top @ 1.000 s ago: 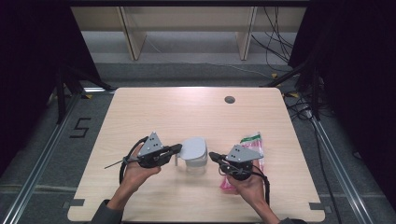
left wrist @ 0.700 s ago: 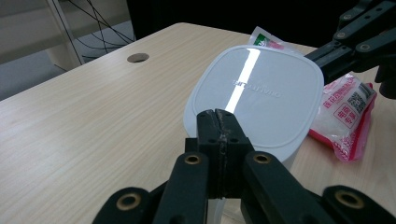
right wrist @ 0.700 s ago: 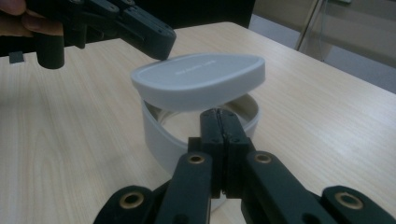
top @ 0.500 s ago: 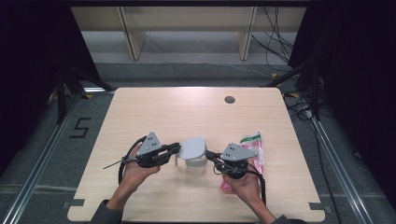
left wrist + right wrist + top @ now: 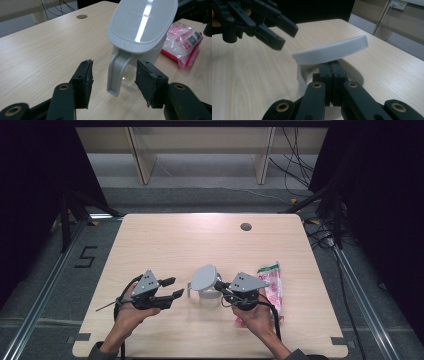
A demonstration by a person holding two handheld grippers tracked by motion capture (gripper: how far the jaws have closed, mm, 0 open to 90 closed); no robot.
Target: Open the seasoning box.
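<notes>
On the floor, a taped "5" (image 5: 86,256)

I am working in what looks like a lab or recording room. My pale wooden table (image 5: 210,240) stands on grey carpet between metal floor rails (image 5: 37,302), with black curtains (image 5: 30,195) on both sides. A number five (image 5: 86,256) is taped to the floor, loose cables (image 5: 300,155) trail behind, and a bare wooden shelf (image 5: 200,150) lines the back wall.
</notes>
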